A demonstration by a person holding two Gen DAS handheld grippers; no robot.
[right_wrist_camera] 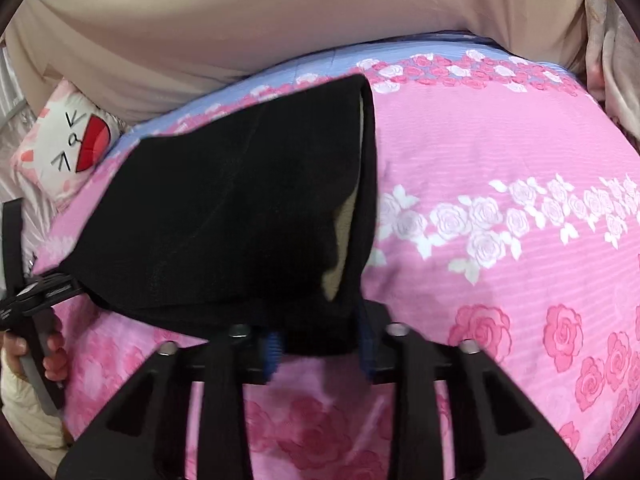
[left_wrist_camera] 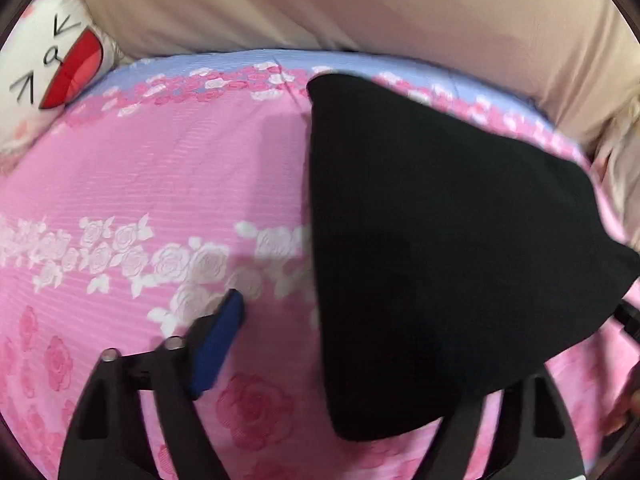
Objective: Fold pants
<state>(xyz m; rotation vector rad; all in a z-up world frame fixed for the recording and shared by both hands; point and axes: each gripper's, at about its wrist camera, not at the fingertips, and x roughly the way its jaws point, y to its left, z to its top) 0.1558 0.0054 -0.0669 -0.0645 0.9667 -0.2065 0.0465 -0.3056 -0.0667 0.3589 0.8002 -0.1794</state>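
The black pants (left_wrist_camera: 432,248) hang as a folded panel lifted above the pink rose bedsheet (left_wrist_camera: 160,168). In the left wrist view one blue-padded finger (left_wrist_camera: 218,344) shows at lower left; the cloth covers the other finger, so my left gripper (left_wrist_camera: 332,364) looks wide apart with the cloth at its right side. In the right wrist view the pants (right_wrist_camera: 224,224) hang between the fingers, with a beige lining showing at their right edge. My right gripper (right_wrist_camera: 320,352) stands with its blue pads either side of the cloth's lower edge. The left gripper (right_wrist_camera: 36,292) shows at the cloth's left corner.
A white cat-face pillow (left_wrist_camera: 44,76) lies at the far left of the bed, also in the right wrist view (right_wrist_camera: 76,148). A beige headboard cushion (left_wrist_camera: 320,4) runs along the far edge. The sheet (right_wrist_camera: 500,200) stretches bare to the right.
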